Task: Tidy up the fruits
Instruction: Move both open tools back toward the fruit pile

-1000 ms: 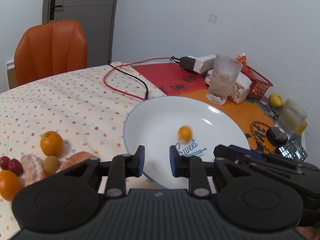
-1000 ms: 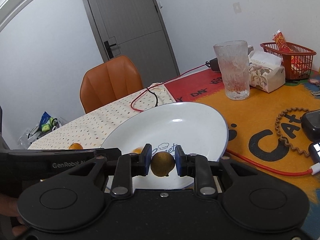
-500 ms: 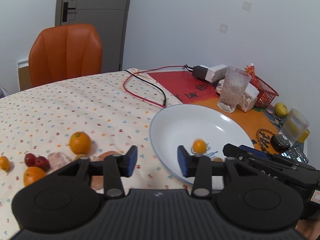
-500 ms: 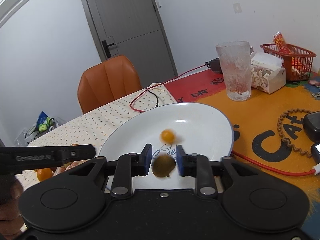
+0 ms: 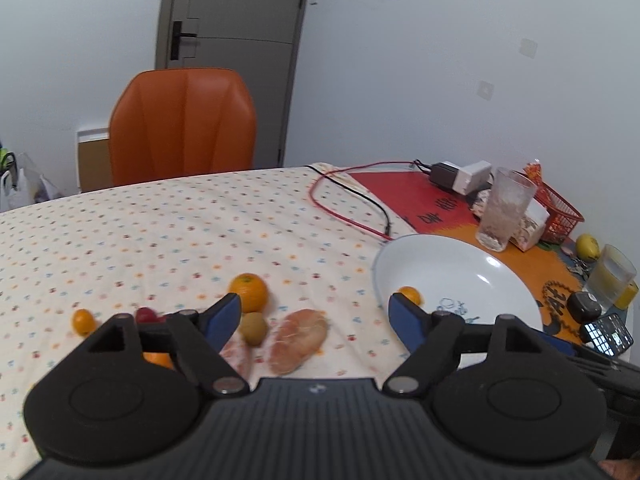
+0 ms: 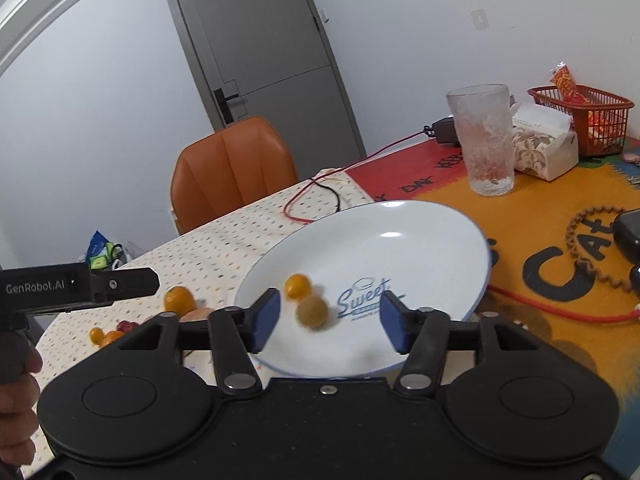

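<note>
A white plate (image 6: 432, 240) holds a small orange kumquat (image 6: 298, 286) and a brown kiwi (image 6: 312, 311). My right gripper (image 6: 327, 320) hangs over the plate's near side, its jaws opening, the kiwi lying loose between them and touching neither pad. My left gripper (image 5: 316, 320) is over the dotted cloth left of the plate (image 5: 472, 256), jaws opening with nothing in them. Beyond its fingers lie an orange (image 5: 248, 291), a kiwi (image 5: 255, 323), peeled citrus pieces (image 5: 298, 340), red berries (image 5: 146, 314) and a kumquat (image 5: 83, 322).
A tall glass (image 6: 484, 140), a tissue box (image 6: 544, 148) and a red basket (image 6: 584, 116) stand behind the plate. Red and black cables (image 5: 352, 208) run across the table. A phone (image 5: 606, 330), a lemon (image 5: 587, 245) and an orange chair (image 5: 182, 124) are nearby.
My right gripper opened and let the kiwi drop onto the plate beside the kumquat. My left gripper opened wide and swung left, away from the plate toward the fruit on the cloth.
</note>
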A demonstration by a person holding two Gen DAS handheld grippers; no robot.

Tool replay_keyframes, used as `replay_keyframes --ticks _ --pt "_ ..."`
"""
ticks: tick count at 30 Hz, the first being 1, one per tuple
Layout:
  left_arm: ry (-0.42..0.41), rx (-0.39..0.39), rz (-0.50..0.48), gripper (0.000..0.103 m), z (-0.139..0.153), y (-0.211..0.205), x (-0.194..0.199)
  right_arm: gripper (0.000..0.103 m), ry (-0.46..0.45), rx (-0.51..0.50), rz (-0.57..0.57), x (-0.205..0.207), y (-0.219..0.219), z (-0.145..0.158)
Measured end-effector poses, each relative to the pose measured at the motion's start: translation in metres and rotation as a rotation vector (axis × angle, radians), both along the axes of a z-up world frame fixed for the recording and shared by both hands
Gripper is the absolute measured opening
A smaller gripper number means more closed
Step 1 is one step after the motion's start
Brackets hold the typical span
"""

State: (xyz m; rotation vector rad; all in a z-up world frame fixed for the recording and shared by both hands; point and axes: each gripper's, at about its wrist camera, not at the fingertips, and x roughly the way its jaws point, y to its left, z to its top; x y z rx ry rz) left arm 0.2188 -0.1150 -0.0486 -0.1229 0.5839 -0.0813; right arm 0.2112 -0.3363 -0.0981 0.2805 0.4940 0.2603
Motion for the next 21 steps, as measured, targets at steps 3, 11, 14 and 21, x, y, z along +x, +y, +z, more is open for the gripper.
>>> replay_keyframes --ticks 3,11,14,21 --pt "-0.007 -0.008 0.026 0.088 0.0 0.012 -0.006 0.08 -0.007 0.04 0.014 -0.008 0.003 -0.001" --pt "-0.027 -0.021 0.064 0.092 0.003 0.04 -0.024 0.095 0.001 0.031 0.058 -0.016 0.031 0.002" --pt "-0.025 -0.026 0.077 0.092 0.003 0.048 -0.029 0.103 -0.004 0.028 0.066 -0.019 0.04 0.006" --pt "-0.025 -0.018 0.096 0.096 0.003 0.065 -0.04 0.103 -0.013 0.038 0.075 -0.023 0.056 0.01"
